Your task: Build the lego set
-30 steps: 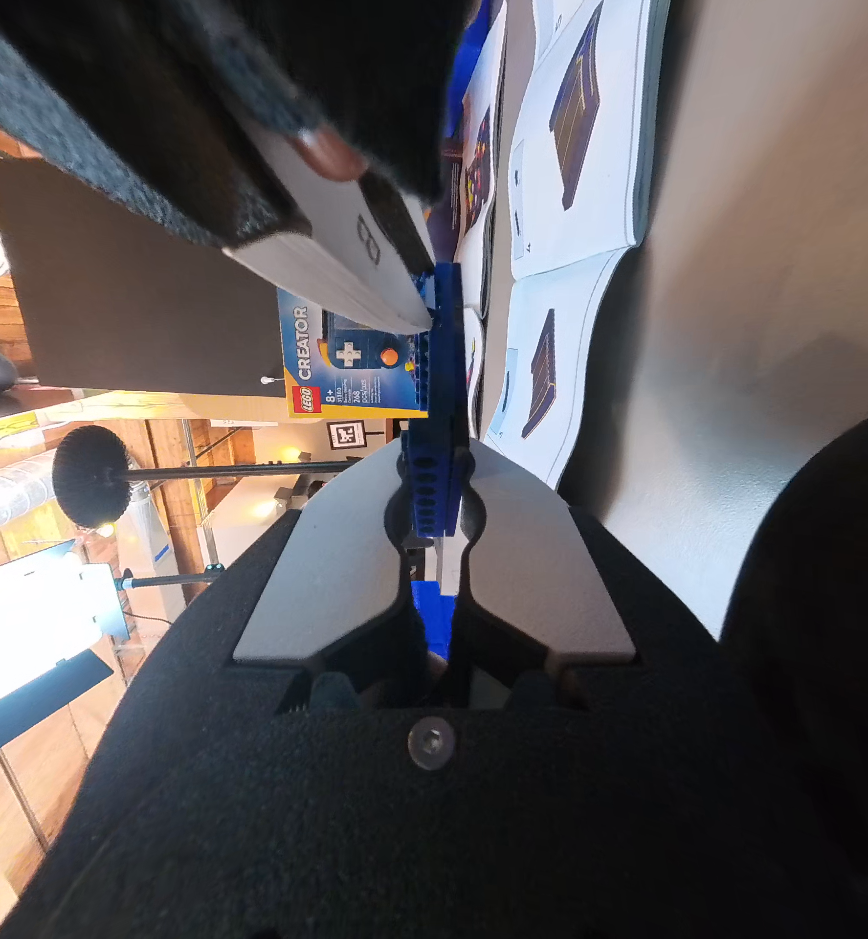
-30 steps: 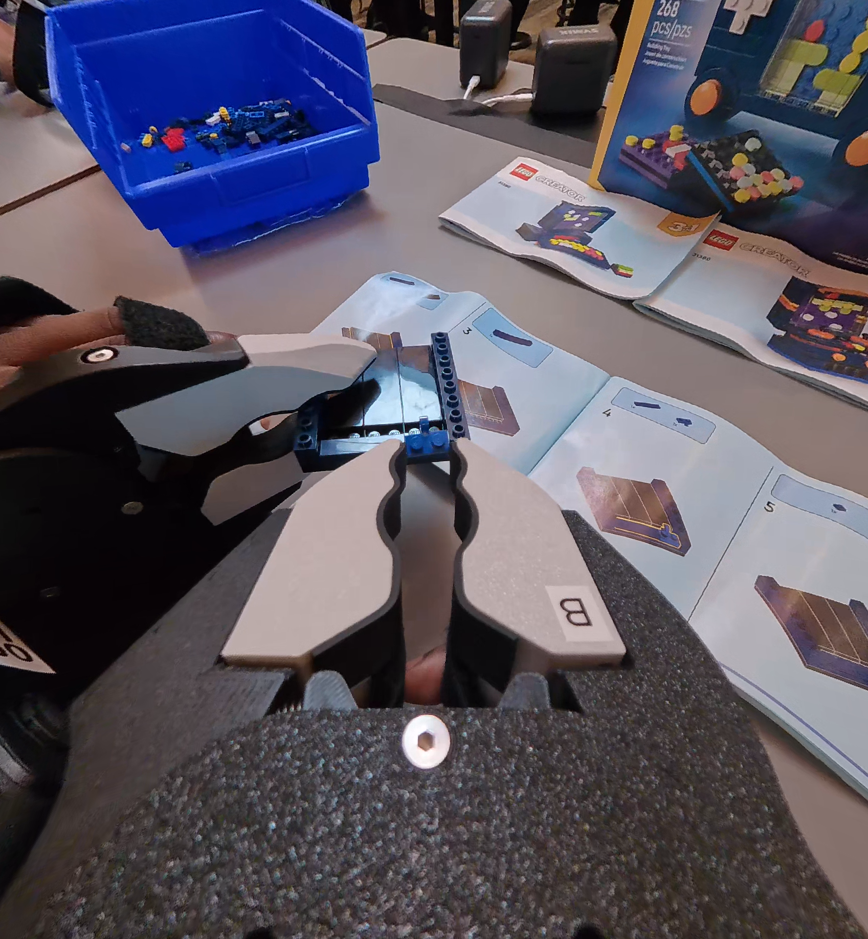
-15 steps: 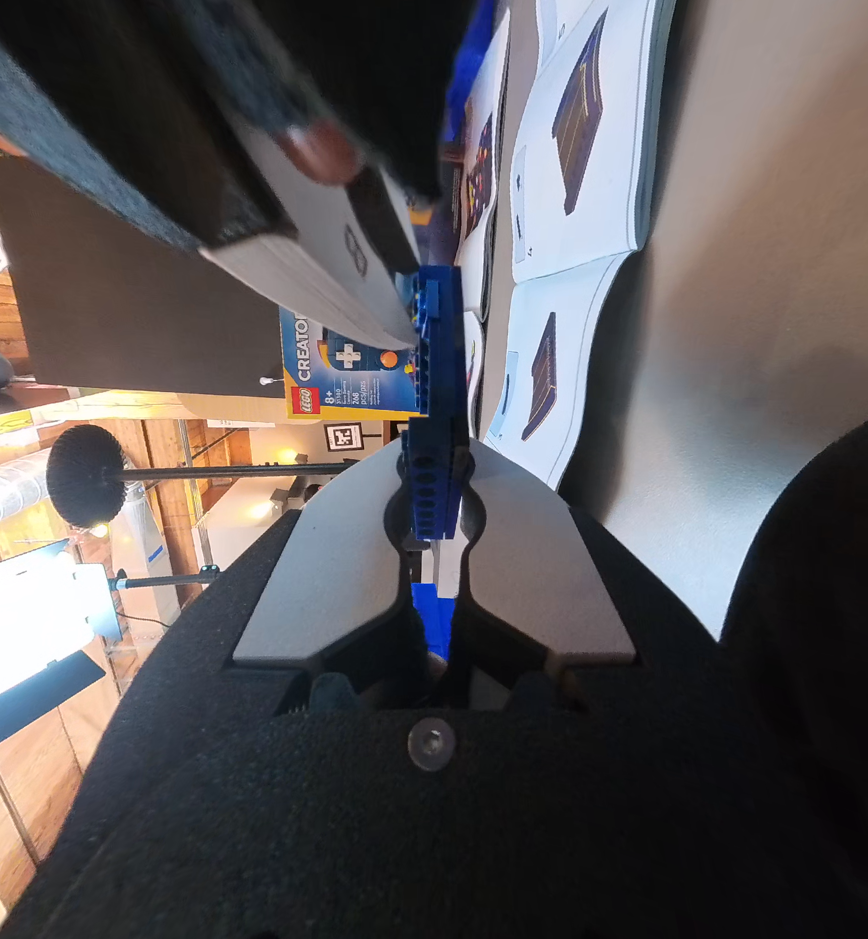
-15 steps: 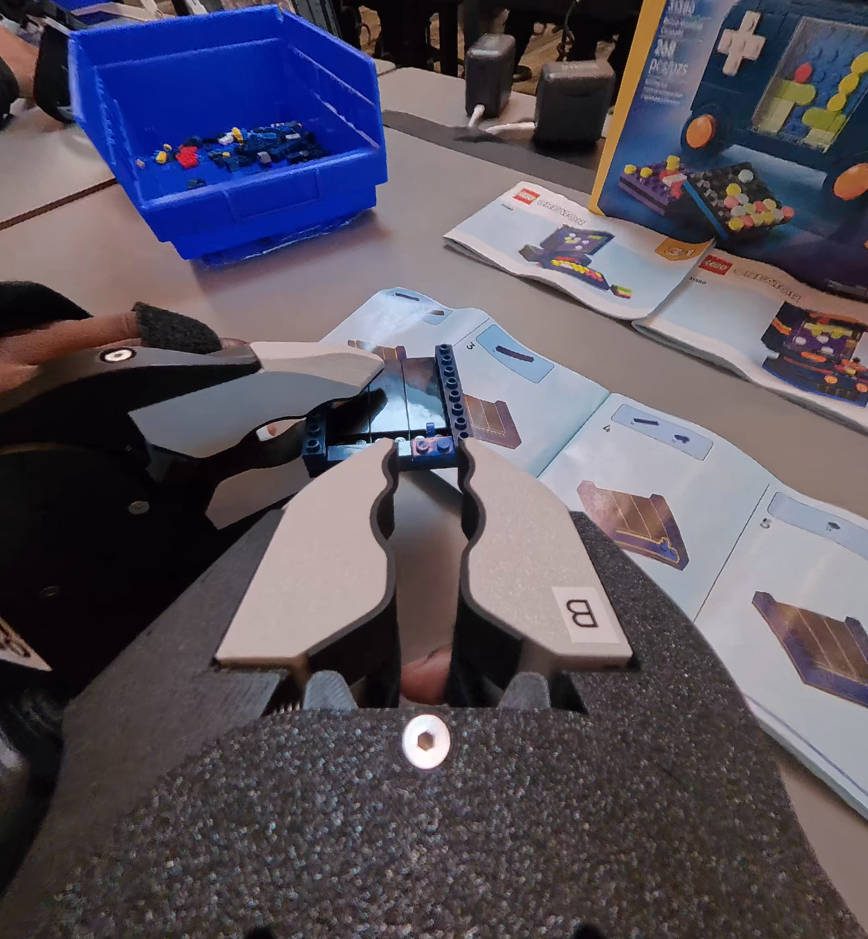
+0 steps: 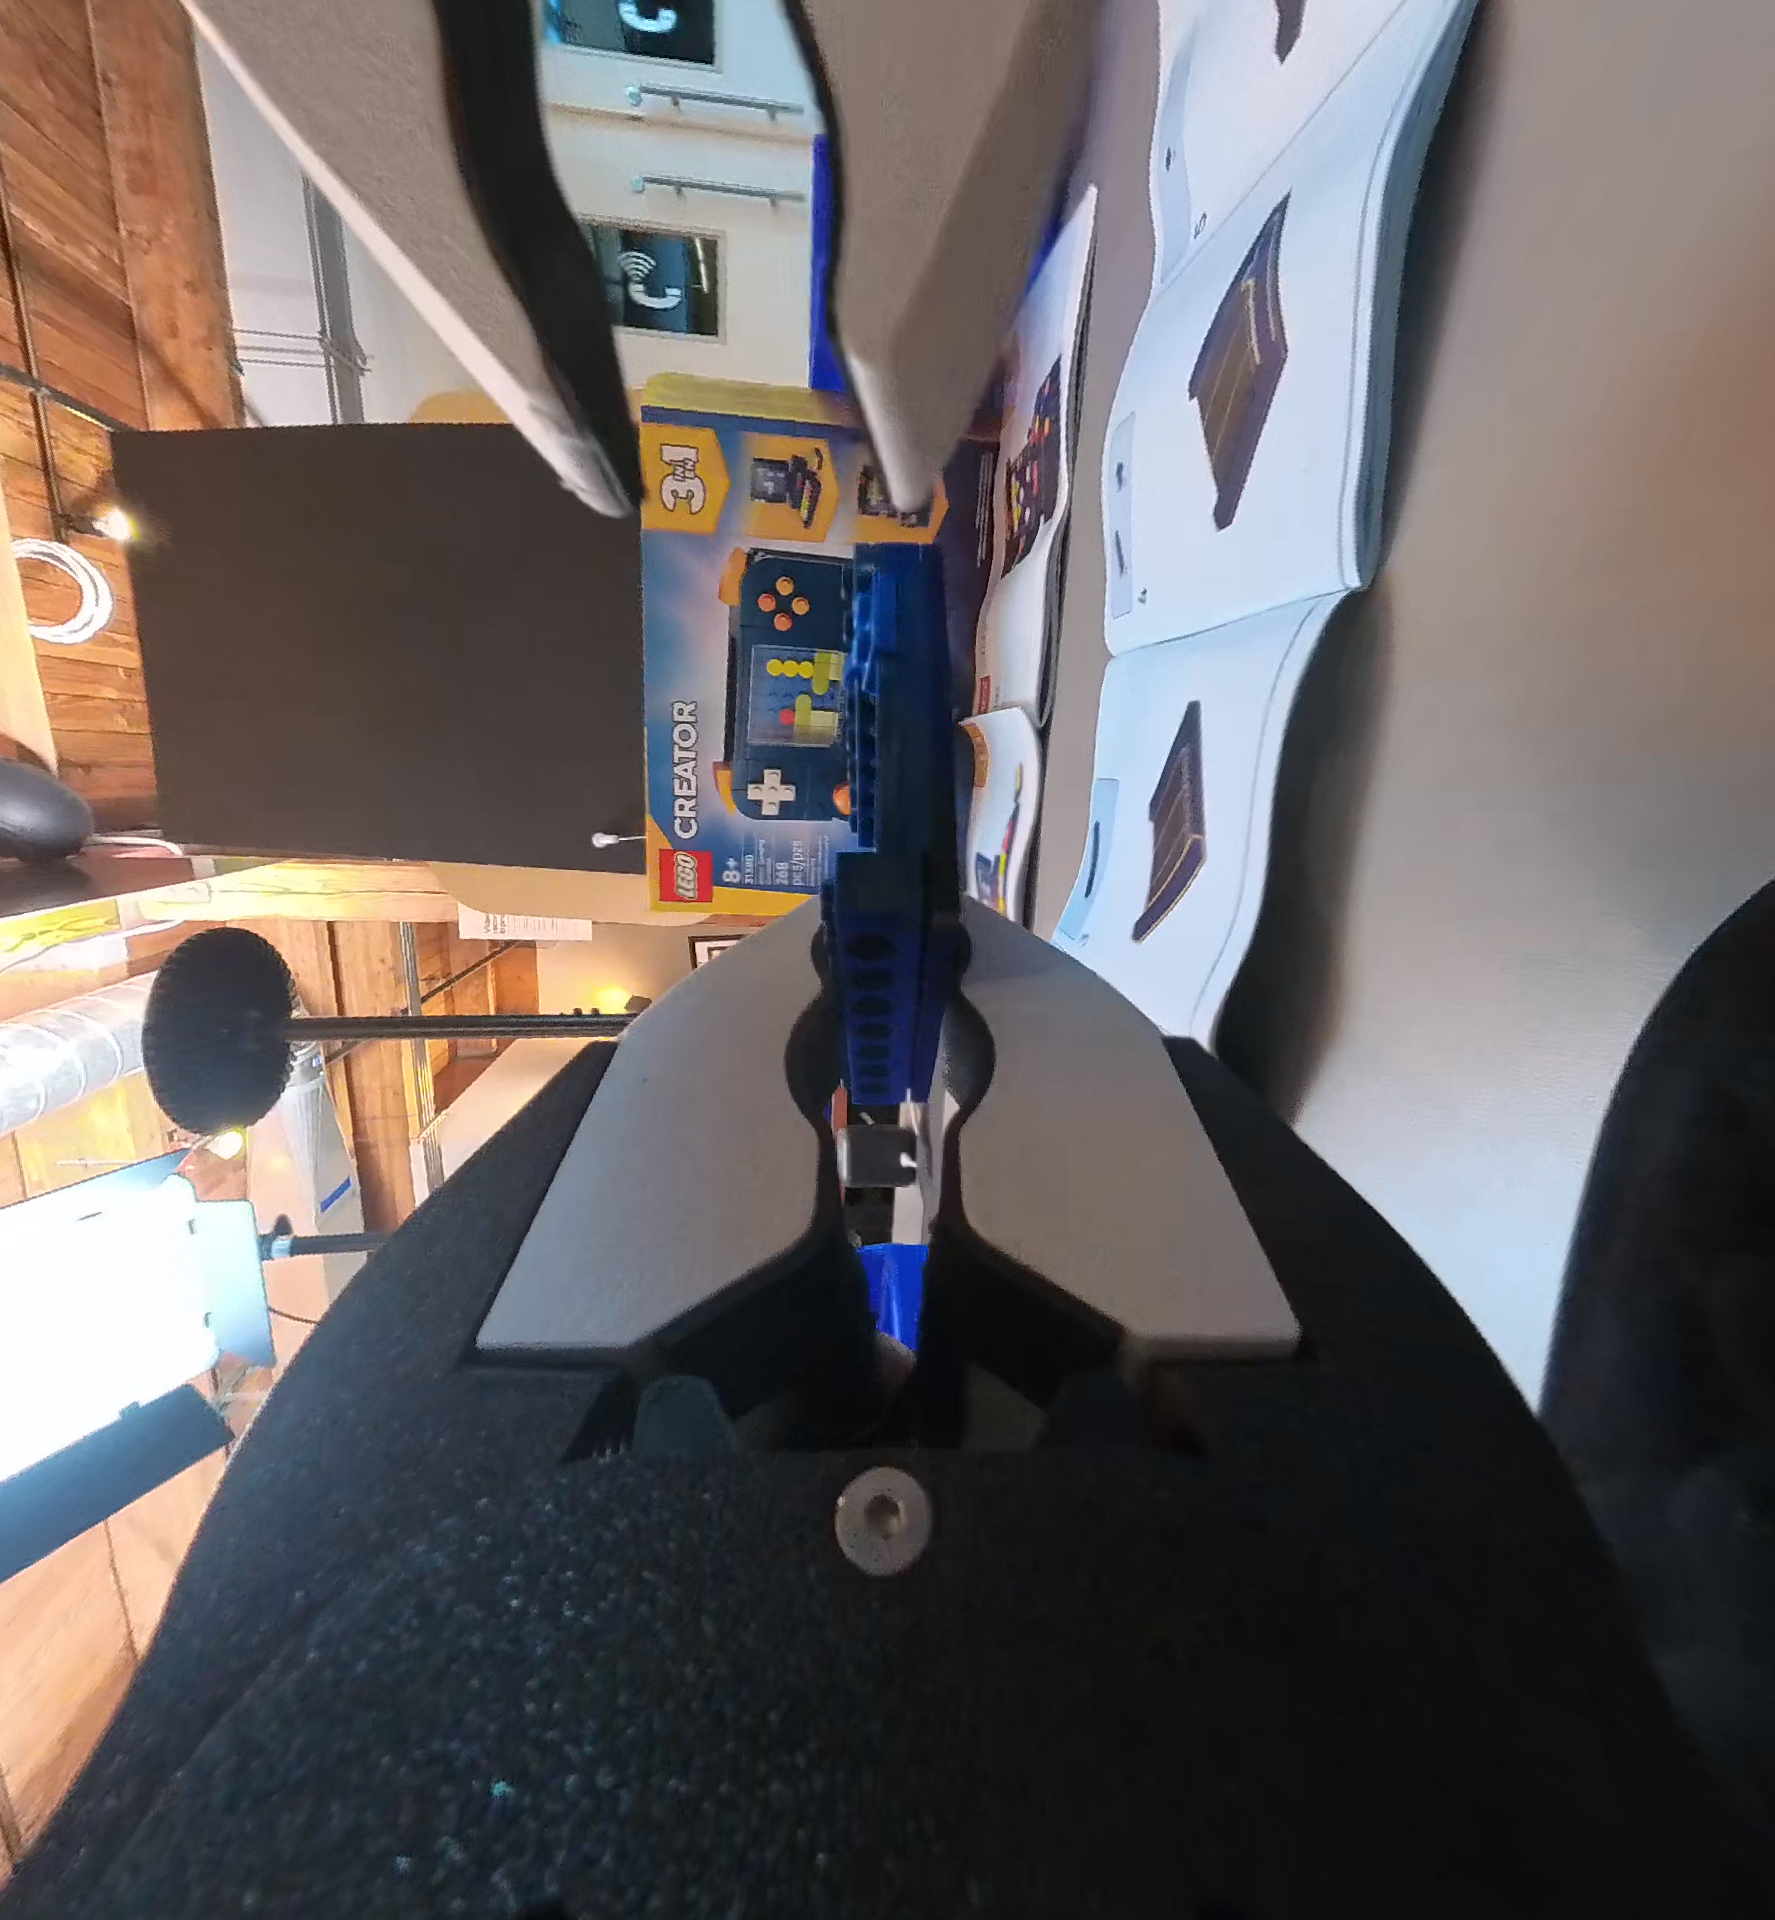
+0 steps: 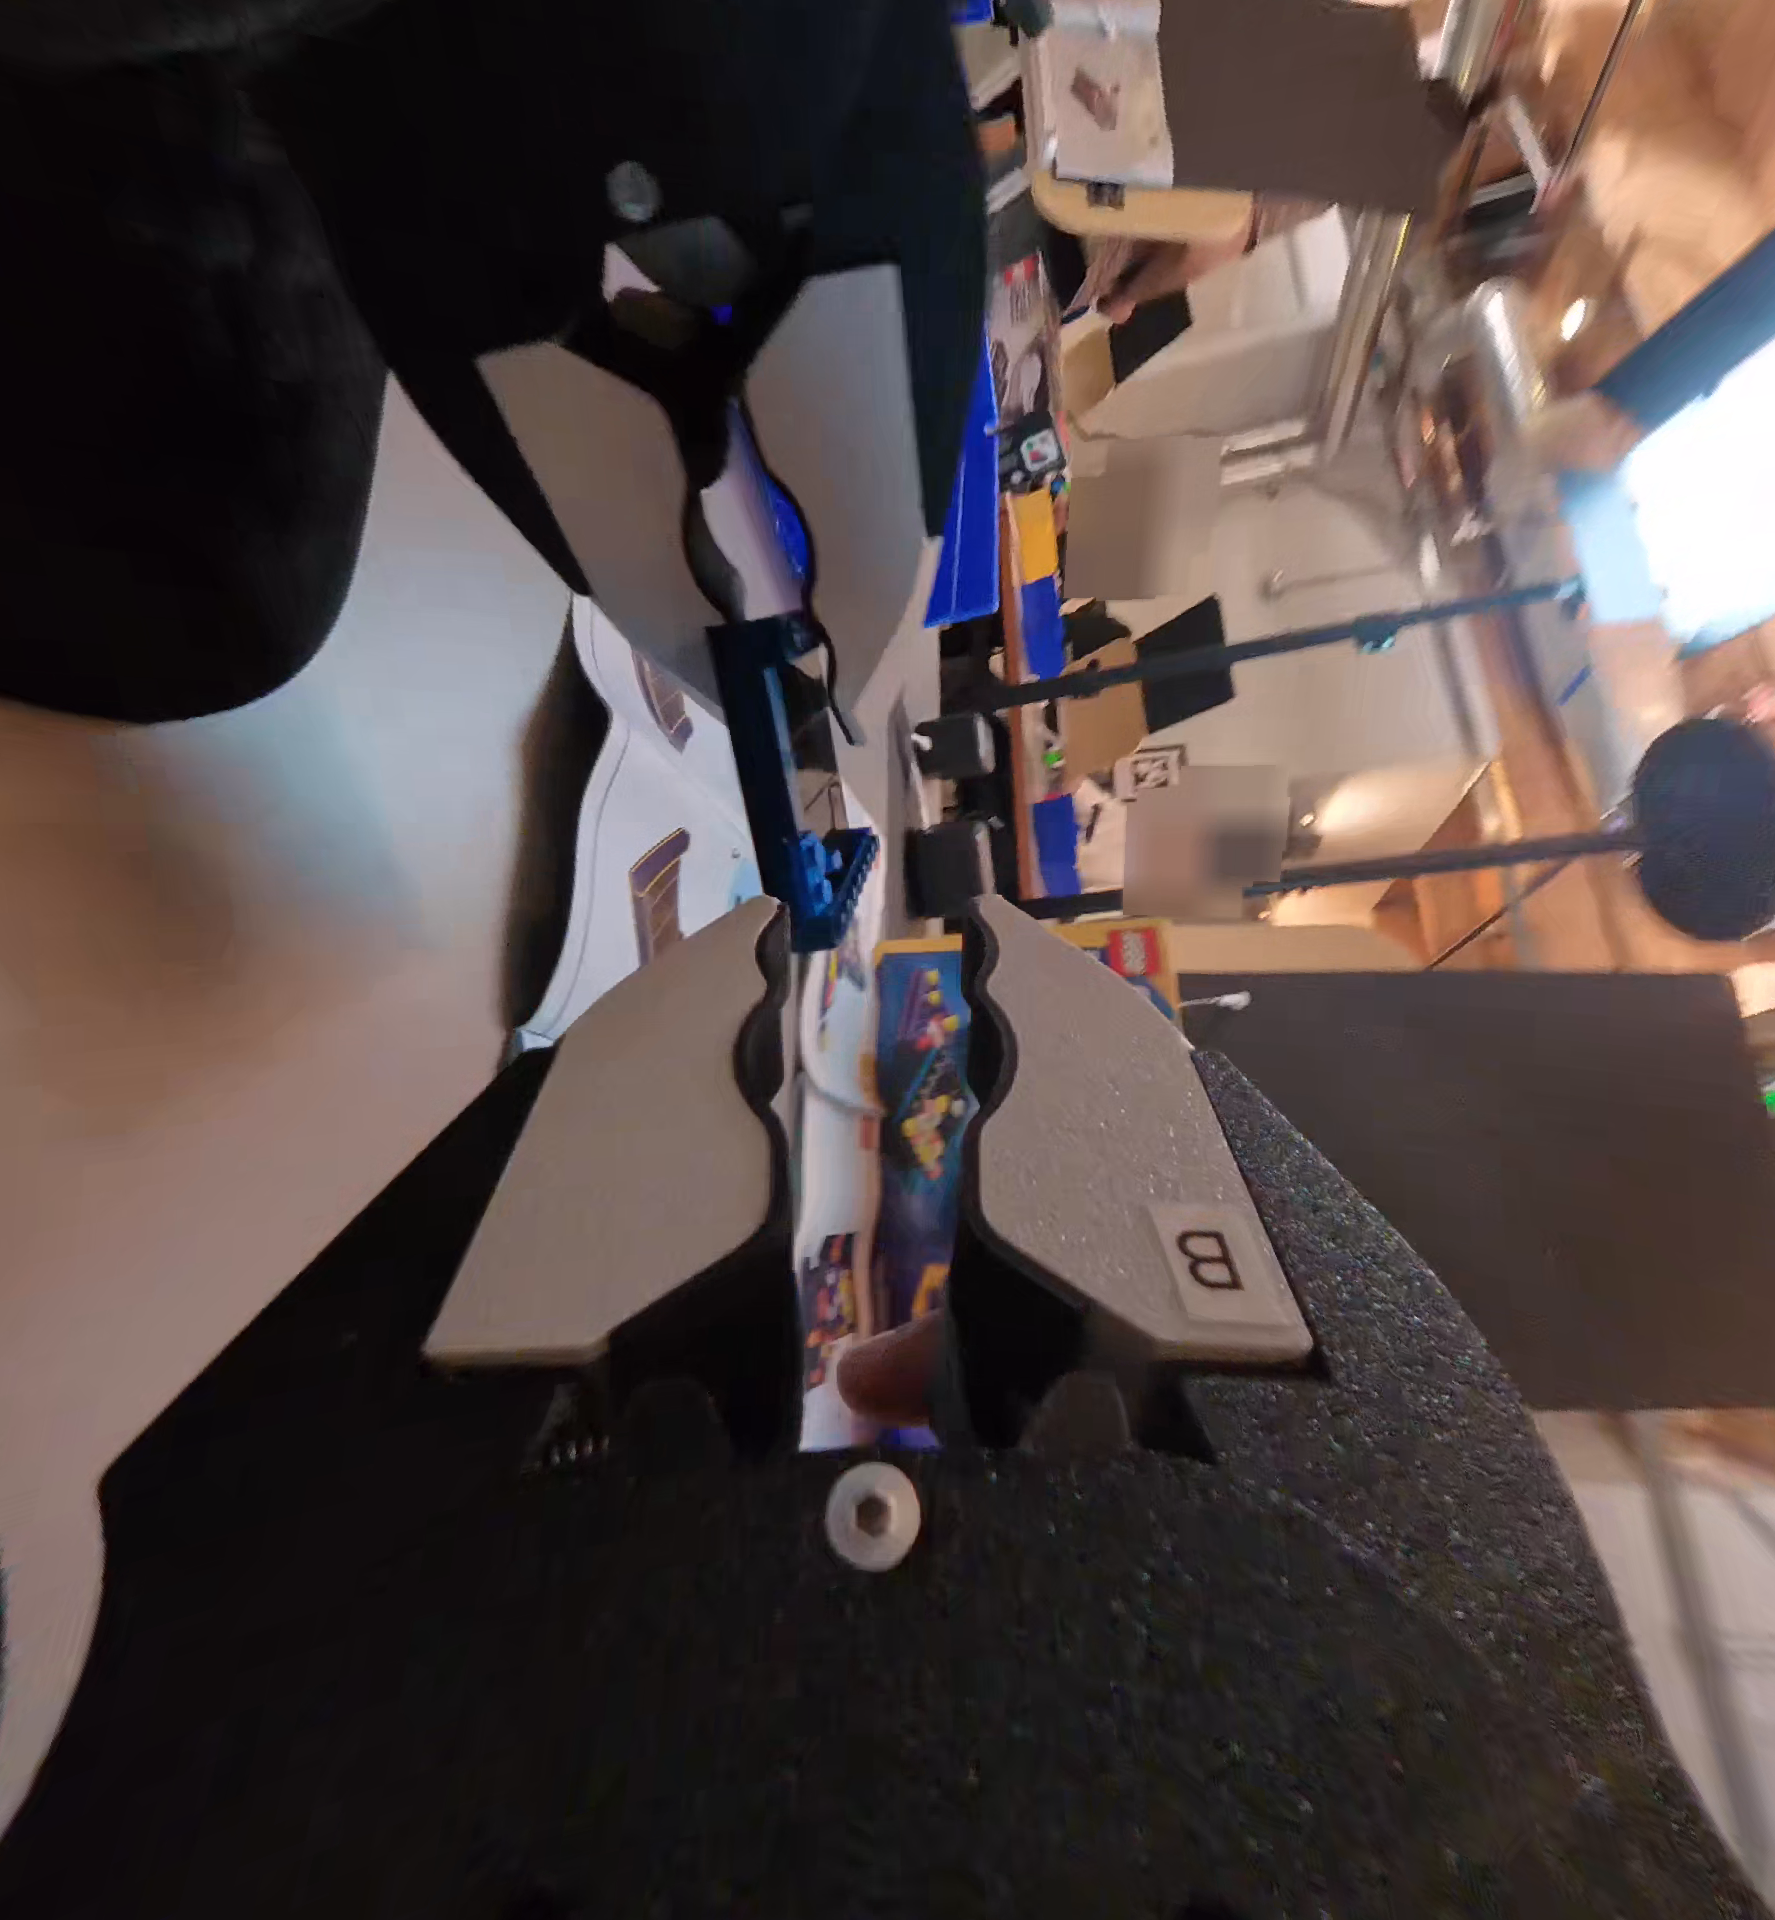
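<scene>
Blue brick assembly (image 5: 898, 727) clamped edge-on in left tool (image 5: 888, 971), far end blurred | right tool (image 6: 878, 940) parted, nothing gripped | instruction booklet (image 5: 1247, 436) cut off on worktop (image 5: 1589, 520)

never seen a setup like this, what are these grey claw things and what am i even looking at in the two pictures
The grey claws are two hand-held grippers, one in each of a person's hands. Each carries a camera looking forward along its two fingers, so each picture is one gripper's own view. Both views are tipped sideways.

The left gripper is clamped on the end of a blue brick assembly, held on edge. The right gripper is open and holds nothing; its tips sit just beside the far end of that assembly.

On the grey table lie open instruction booklets, with a brick-set box standing behind them. A blue bin shows edge-on in the right view.
</scene>
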A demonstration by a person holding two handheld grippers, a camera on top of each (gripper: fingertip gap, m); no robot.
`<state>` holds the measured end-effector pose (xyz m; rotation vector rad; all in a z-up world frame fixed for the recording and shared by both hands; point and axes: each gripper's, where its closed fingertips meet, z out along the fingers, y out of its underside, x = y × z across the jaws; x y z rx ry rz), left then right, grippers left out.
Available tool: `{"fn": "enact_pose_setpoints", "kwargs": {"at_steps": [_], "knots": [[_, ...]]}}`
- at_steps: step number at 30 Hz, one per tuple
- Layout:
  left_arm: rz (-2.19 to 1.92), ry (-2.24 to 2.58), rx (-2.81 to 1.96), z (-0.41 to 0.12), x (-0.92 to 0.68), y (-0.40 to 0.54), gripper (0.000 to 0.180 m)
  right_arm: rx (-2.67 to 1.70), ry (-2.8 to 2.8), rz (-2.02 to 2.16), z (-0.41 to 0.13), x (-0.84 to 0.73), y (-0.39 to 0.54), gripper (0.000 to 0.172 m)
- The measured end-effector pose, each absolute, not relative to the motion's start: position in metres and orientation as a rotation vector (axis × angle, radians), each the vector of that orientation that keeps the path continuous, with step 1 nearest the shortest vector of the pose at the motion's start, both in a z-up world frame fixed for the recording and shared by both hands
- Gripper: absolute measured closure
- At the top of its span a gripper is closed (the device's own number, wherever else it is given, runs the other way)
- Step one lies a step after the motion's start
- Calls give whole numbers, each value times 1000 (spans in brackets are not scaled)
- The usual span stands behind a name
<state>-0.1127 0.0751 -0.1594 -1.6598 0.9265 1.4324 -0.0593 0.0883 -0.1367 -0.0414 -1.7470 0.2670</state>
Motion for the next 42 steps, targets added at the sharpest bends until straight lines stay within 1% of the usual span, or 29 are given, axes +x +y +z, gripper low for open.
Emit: {"fn": "enact_pose_setpoints", "kwargs": {"at_steps": [5, 16, 23, 34, 39, 42], "knots": [[1408, 906, -1645, -144, -109, 78, 167, 59, -1692, 180, -142, -62, 83, 145], [1413, 914, -1598, -128, -101, 84, 167, 68, -1596, 155, -124, -62, 89, 149], [1413, 927, -1576, -126, -98, 85, 167, 99, -1560, 114, -121, -62, 91, 159], [1336, 940, -1590, -124, -96, 88, 167, 128, -1617, 56, -117, -60, 91, 160], [1394, 1007, -1534, -118, -95, 89, 167, 137, -1676, 88, -117, -59, 90, 161], [1358, 981, -1549, -114, -96, 89, 167, 136, -1660, 68, -112, -59, 91, 161]]}}
